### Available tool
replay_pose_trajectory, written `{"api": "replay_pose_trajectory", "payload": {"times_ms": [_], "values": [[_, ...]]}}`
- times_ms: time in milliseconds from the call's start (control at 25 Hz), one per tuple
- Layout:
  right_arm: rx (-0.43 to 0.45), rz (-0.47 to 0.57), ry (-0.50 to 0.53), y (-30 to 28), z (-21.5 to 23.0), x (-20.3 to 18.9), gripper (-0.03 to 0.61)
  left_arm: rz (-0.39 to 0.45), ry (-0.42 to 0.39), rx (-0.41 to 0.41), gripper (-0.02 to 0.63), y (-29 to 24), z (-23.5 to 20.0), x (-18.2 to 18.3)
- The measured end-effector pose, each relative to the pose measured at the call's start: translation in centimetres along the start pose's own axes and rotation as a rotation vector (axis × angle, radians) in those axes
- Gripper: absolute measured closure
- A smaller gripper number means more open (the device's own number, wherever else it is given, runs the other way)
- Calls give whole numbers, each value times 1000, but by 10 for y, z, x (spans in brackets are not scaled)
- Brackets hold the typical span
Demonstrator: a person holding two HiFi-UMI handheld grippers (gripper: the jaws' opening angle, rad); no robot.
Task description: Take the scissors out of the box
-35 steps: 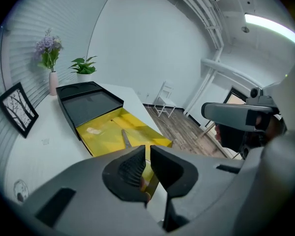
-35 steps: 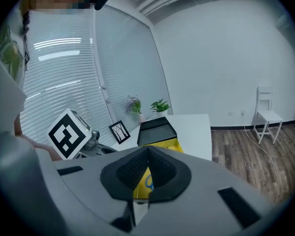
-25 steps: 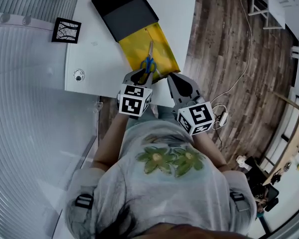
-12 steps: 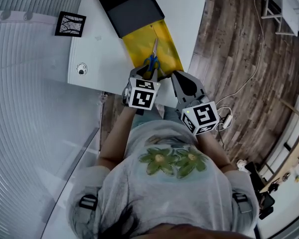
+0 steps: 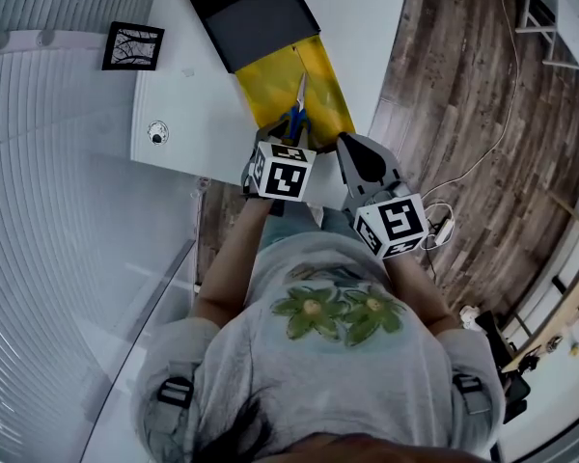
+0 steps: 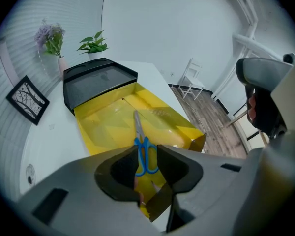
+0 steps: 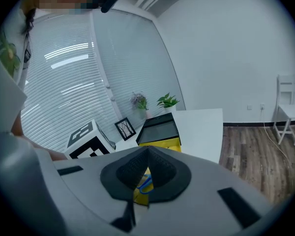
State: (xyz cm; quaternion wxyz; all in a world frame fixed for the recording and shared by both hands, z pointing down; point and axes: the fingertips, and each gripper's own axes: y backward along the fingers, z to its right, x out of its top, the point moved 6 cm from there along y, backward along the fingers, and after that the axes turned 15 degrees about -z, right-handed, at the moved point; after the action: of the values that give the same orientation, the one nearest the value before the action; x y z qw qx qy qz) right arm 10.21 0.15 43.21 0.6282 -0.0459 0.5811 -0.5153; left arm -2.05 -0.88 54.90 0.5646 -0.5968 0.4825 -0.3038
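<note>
Blue-handled scissors (image 5: 296, 112) lie in an open yellow box (image 5: 318, 75) on the white table (image 5: 188, 95), blades pointing away from me. The box's black lid (image 5: 251, 13) rests at its far end. My left gripper (image 5: 273, 146) hovers at the box's near end, open by a narrow gap. In the left gripper view the scissors (image 6: 144, 151) show through the gap between its jaws (image 6: 146, 150), just beyond them and not held. My right gripper (image 5: 359, 154) hangs off the table's near edge, right of the box, shut on nothing (image 7: 148, 150).
A framed picture (image 5: 132, 46) and a small round object (image 5: 155, 133) sit on the table's left part. Two potted plants (image 6: 51, 36) stand at the far end. Wooden floor (image 5: 463, 114) with a cable and a white chair (image 6: 191, 77) lies to the right.
My left gripper has moved forward to the box's near end, closer to the scissors' handles. The right gripper has kept its place beside it.
</note>
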Motion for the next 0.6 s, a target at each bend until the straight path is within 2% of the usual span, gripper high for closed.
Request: {"api": "replay_pose_trajectory", "payload": {"times_ms": [600], "values": [[5,-13,-15,-9,13,5,572,-127,-1,4,515,-29,-5,4]]}}
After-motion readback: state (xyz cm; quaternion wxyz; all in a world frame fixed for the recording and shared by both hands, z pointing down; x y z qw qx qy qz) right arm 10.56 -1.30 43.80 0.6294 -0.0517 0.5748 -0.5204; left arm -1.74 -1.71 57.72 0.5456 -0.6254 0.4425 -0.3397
